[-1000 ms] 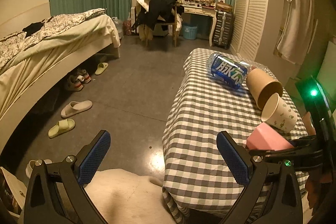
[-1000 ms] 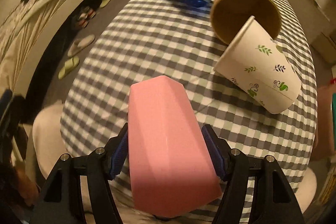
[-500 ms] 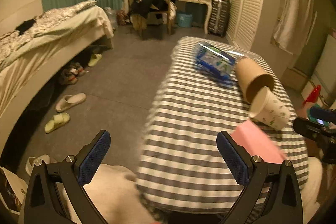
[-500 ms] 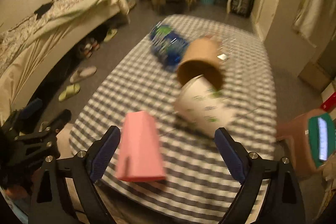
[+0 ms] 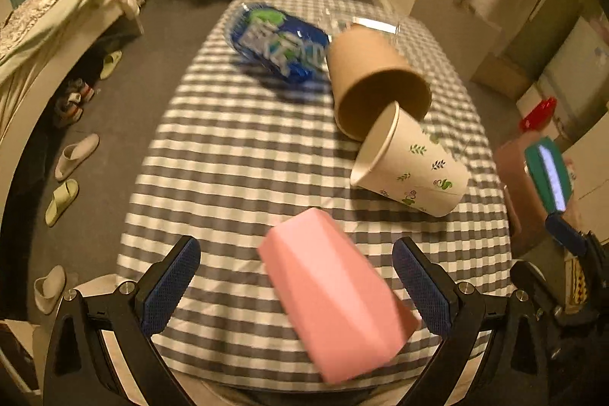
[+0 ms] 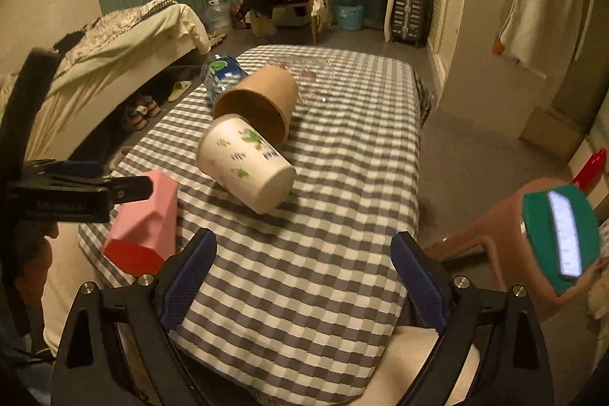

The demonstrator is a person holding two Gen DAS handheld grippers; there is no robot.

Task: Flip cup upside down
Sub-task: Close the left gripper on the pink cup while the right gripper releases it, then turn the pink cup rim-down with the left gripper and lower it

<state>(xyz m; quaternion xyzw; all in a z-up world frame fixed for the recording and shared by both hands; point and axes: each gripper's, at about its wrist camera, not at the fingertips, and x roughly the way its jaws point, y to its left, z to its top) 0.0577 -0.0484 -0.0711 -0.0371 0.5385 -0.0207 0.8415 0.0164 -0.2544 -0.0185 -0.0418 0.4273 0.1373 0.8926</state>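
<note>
A pink faceted cup [image 5: 335, 295] lies on its side near the front edge of the checked table [image 5: 236, 155]. In the right wrist view the pink cup [image 6: 146, 219] shows at the table's left front corner. My left gripper [image 5: 297, 286] is open, its fingers either side of the cup without touching it. My right gripper [image 6: 304, 276] is open and empty over the table's front edge, to the right of the cup.
A white leaf-print paper cup [image 5: 411, 166] and a brown paper cup [image 5: 373, 78] lie on their sides mid-table, with a blue-labelled bottle [image 5: 278, 44] behind. A brown stool with a green phone [image 6: 559, 234] stands right. A bed [image 6: 114, 40] is at left.
My right gripper let go of the pink cup, opened and drew back to the right. My left gripper swung right from beside the table until its open fingers framed the cup.
</note>
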